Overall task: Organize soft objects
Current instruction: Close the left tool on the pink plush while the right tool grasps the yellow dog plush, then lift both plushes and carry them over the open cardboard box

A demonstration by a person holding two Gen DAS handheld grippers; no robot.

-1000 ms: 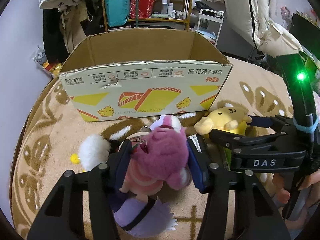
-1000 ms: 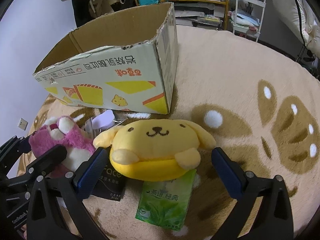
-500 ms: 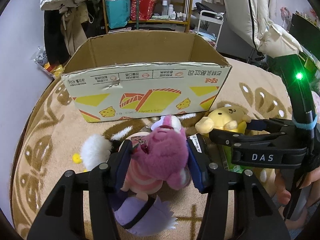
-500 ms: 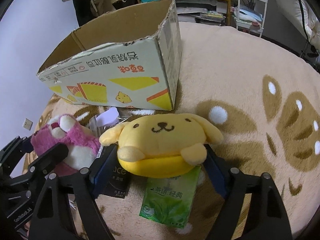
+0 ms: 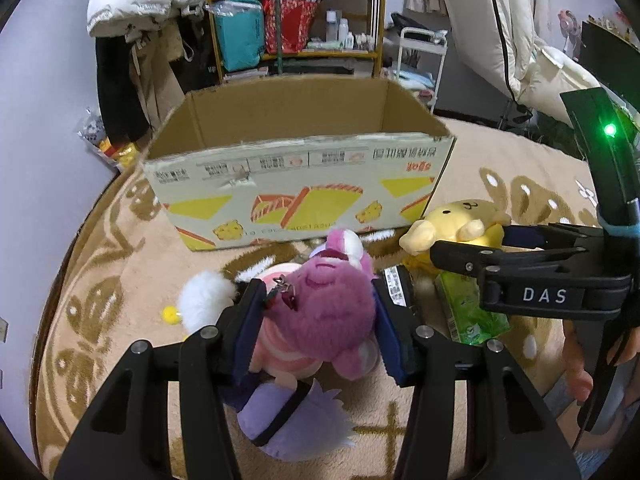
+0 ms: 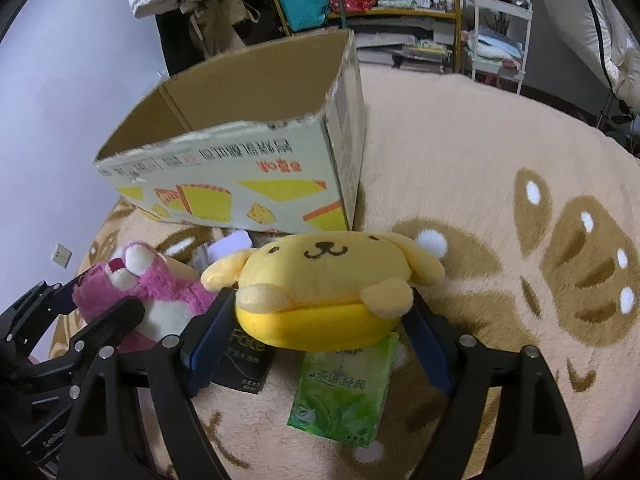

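Pink plush bear (image 5: 326,312) clamped in left gripper (image 5: 320,328); yellow plush dog (image 6: 324,280) clamped in right gripper (image 6: 316,332); cardboard box (image 5: 300,196) beyond.

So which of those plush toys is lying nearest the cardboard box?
The yellow dog, close by the box corner. The pink bear lies further back, and the purple plush further still.

Right gripper (image 6: 320,332) clamped on yellow dog plush (image 6: 324,276), blue pads pressing both flanks. Green tissue pack (image 6: 344,392) and black packet (image 6: 246,364) beneath plush on carpet (image 6: 480,160). Open cardboard box (image 6: 248,184) behind. Pink bear plush (image 6: 148,292) left, held in left gripper (image 6: 86,308).
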